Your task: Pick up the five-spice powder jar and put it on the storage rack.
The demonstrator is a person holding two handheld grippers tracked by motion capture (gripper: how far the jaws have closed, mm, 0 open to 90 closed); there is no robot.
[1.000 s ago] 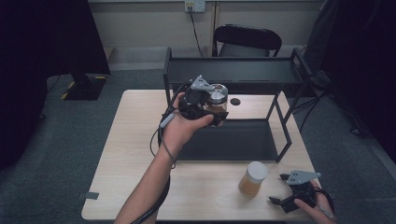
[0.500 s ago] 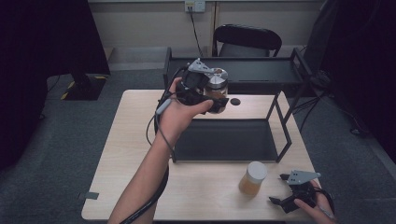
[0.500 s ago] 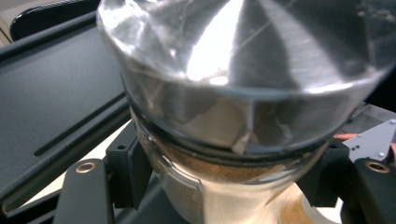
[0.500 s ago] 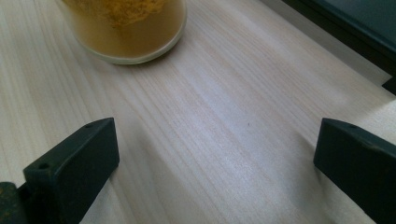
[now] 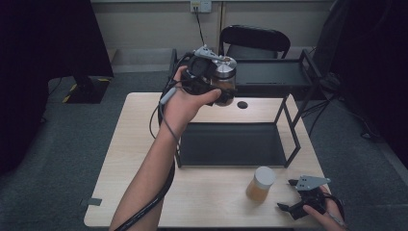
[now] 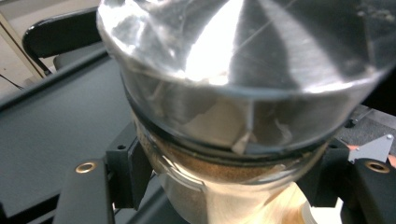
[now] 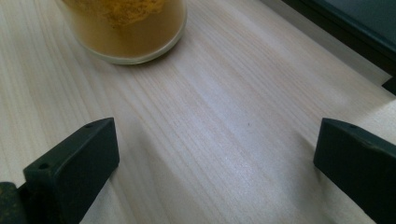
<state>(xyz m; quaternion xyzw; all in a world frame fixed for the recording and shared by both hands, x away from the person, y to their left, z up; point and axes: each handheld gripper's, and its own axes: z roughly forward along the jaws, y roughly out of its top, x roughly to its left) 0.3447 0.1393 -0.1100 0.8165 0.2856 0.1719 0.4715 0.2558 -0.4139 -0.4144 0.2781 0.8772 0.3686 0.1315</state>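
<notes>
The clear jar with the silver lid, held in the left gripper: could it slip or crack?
The clear jar with the silver lid looks like smooth glass or hard plastic, so probably slick and possibly breakable. The left gripper clamps it just below the lid. Brown powder partly fills it, so likely moderate weight.

A black rack stands at the worktop's far edge. A chair sits beyond it. A dark hole marks the worktop near the far edge.

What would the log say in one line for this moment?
left tongs: shut on silver-lidded jar, held above two-tier rack | right tongs: open, resting on table | beige-lidded jar: standing on table, untouched
</notes>
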